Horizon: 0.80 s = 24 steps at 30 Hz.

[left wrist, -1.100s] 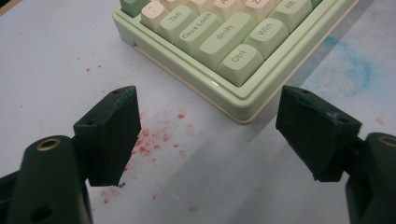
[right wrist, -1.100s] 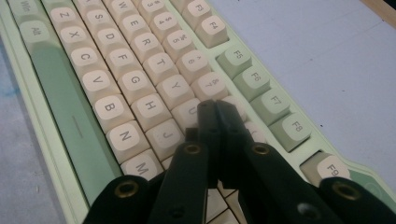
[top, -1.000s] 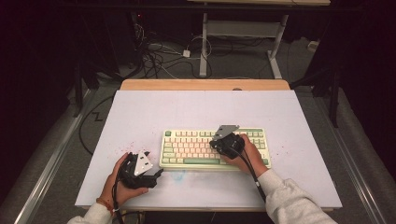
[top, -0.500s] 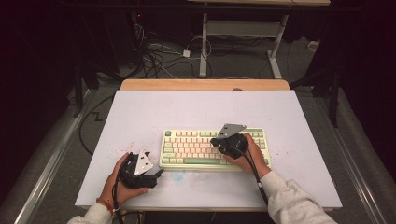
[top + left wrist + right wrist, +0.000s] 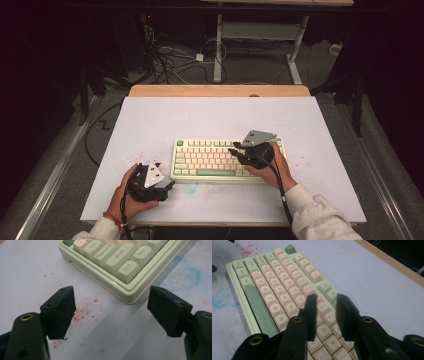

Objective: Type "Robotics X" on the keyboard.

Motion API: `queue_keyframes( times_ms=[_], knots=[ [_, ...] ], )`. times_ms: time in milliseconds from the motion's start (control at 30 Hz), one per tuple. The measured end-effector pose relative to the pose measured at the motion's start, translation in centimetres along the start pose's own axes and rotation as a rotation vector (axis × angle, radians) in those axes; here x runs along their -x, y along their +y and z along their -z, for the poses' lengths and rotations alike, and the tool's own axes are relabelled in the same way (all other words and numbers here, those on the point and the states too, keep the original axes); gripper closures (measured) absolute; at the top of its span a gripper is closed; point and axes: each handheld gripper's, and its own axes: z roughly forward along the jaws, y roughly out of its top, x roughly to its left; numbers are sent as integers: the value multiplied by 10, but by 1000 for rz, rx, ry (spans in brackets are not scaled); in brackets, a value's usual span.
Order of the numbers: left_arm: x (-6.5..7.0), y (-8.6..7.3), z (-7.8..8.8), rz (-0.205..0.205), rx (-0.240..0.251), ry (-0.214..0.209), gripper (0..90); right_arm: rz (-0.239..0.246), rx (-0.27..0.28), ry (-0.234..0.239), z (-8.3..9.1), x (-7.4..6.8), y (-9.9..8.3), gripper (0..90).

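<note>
We take the keyboard [image 5: 227, 160] as our landmark: a pale green board with cream keys and a darker green space bar, lying flat on the white table [image 5: 210, 115], on the half of the table nearer the person and a little toward the person's right. Our right gripper [image 5: 236, 152] hangs over the keyboard's right-hand portion, held by the right hand [image 5: 272, 167] that comes in over the keyboard's near edge. In the right gripper view its two black jaws stand a modest gap apart above the upper rows of keys; they have just been opening, nothing sits between them, and the pads press on no key that we can see. Our left gripper [image 5: 167, 187] rests on the table just off the keyboard's near left corner, gripped by the left hand [image 5: 127, 192]. In the left gripper view its jaws are spread wide with bare table between them, and the keyboard's corner [image 5: 125, 272], with the Ctrl, Shift and Caps Lock keys, lies just beyond their tips, apart from both. Red specks [image 5: 85, 312] dot the table beside that corner, and a faint blue smudge [image 5: 192, 275] marks the table along the keyboard's near edge.
</note>
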Motion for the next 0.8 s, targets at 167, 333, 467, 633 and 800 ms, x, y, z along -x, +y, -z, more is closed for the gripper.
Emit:
queue_keyframes(
  times_ms=[167, 333, 467, 633, 800],
  knots=[
    [0, 0, 0, 1, 0, 0, 213, -11, 36, -8, 9, 2, -1, 526],
    [0, 0, 0, -3, -4, 0, 213, -9, 76, -37, 19, 2, -2, 373],
    [0, 0, 0, -3, -4, 1, 213, -7, 101, -66, 28, 2, -4, 322],
    [0, 1, 0, -2, -1, 1, 213, -12, 126, -103, 37, 1, -8, 277],
    [-1, 1, 1, 2, 4, 4, 213, -19, 140, -137, 45, 1, -15, 256]
  ],
)
